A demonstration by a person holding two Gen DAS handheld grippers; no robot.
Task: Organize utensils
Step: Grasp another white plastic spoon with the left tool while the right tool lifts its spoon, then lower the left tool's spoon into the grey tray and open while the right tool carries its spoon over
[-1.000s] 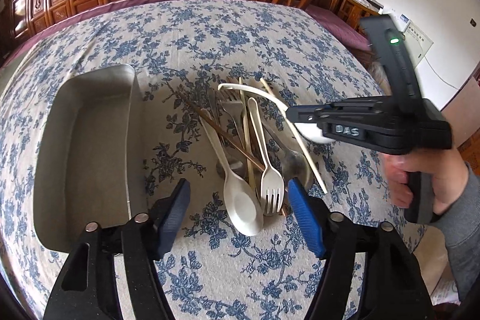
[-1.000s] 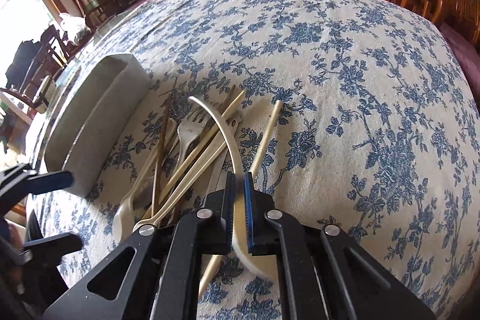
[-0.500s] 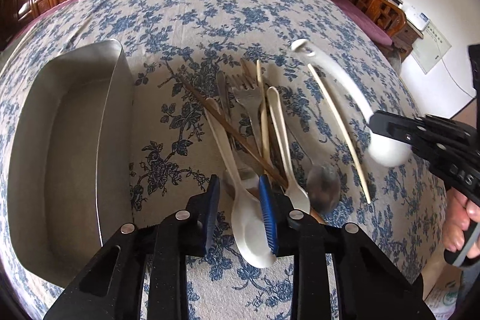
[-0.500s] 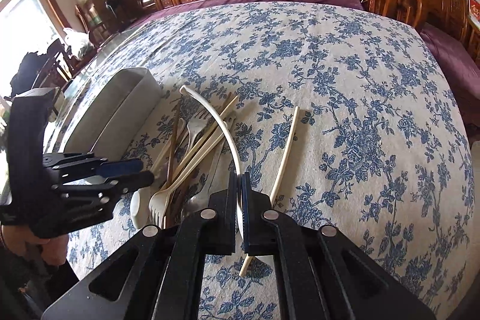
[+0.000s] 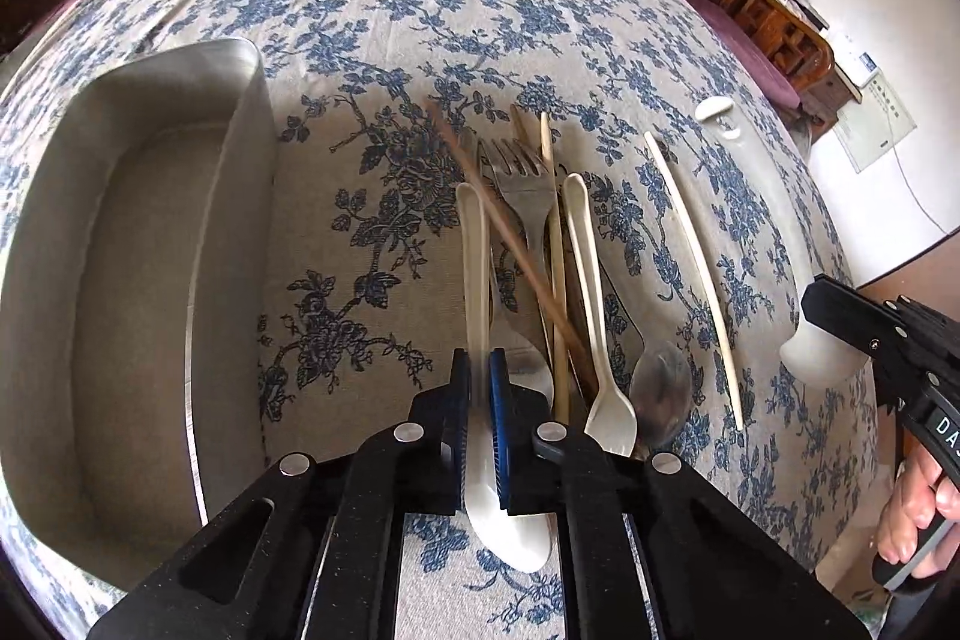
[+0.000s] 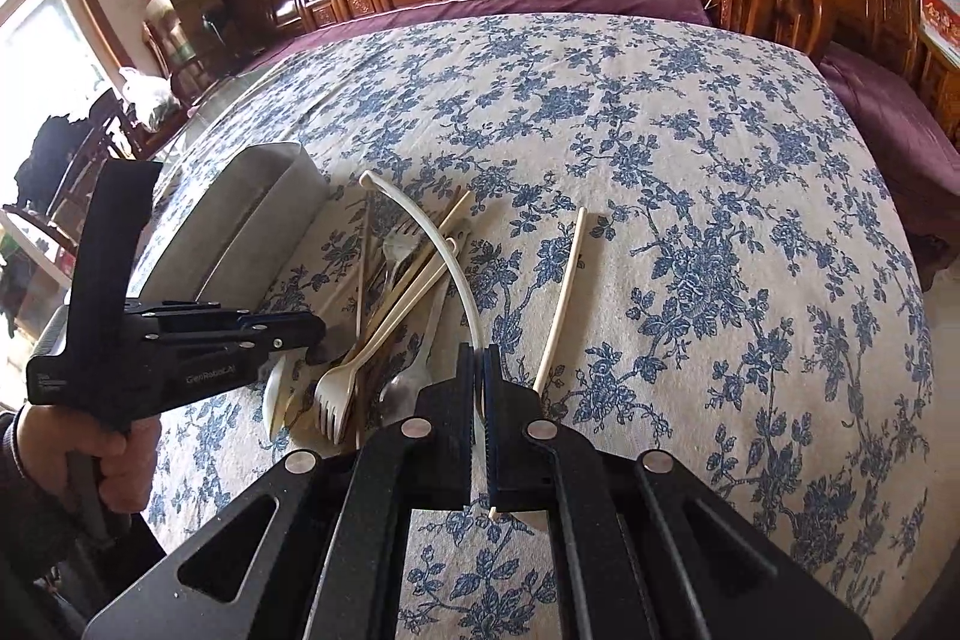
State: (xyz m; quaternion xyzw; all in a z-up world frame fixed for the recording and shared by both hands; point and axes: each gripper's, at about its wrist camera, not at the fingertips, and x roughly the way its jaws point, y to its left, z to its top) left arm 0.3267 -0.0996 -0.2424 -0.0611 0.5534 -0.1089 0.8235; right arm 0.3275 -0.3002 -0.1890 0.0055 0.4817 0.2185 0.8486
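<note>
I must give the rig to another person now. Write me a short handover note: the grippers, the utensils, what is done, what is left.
Left gripper: jaws shut on the white plastic spoon, which is in the pile.
Right gripper: jaws shut on the white ladle, lifted above the pile.
Metal tray: beside the pile, nothing visible inside.
On the cloth: metal fork, plastic fork, metal spoon, chopsticks.
Done: two grasps. Left: every utensil into the tray.

One metal tray [image 5: 240, 160], two forks [image 5: 519, 184], three spoons [image 5: 660, 388] and at least three chopsticks [image 5: 696, 268]
</note>
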